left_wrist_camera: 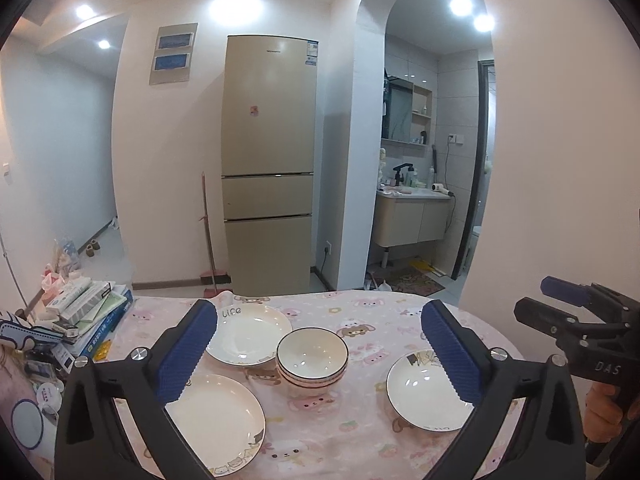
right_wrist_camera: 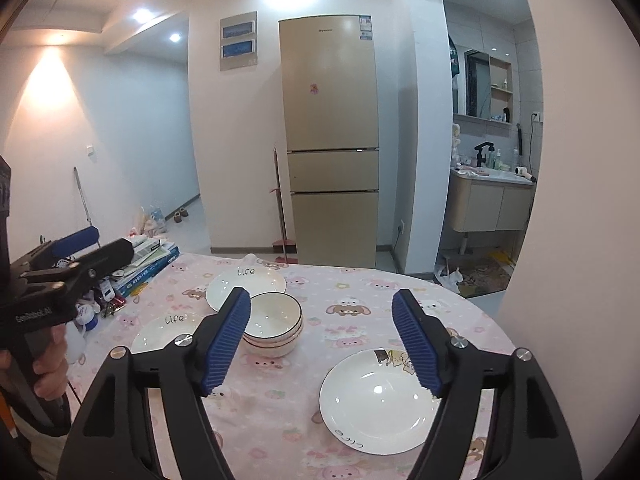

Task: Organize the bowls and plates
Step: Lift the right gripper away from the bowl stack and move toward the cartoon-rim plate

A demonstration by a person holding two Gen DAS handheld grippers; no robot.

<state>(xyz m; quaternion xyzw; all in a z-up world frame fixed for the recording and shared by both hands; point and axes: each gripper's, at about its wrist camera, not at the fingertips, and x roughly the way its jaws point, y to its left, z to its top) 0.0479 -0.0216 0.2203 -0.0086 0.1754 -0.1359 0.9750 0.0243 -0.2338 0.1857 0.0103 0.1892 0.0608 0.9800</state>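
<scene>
Three white bowls with dark rims are stacked (left_wrist_camera: 312, 354) (right_wrist_camera: 276, 316) mid-table on the pink cartoon tablecloth (left_wrist_camera: 344, 432). Three white plates lie around the stack: a far one marked "life" (left_wrist_camera: 250, 334) (right_wrist_camera: 244, 284), a near left one (left_wrist_camera: 218, 420) (right_wrist_camera: 160, 332) and a right one (left_wrist_camera: 424, 392) (right_wrist_camera: 376, 396). My left gripper (left_wrist_camera: 319, 310) (right_wrist_camera: 96, 244) hovers open above the table, empty, framing the bowls. My right gripper (right_wrist_camera: 320, 294) (left_wrist_camera: 546, 300) is open too, holding nothing, with the right plate under its right finger.
A pile of books and boxes (left_wrist_camera: 92, 308) (right_wrist_camera: 152, 258) crowds the table's left end, with small clutter beside it. Beyond the rounded far edge stand a beige fridge (left_wrist_camera: 268, 160), a broom (left_wrist_camera: 210, 248) and an arched doorway to a washbasin (left_wrist_camera: 412, 208).
</scene>
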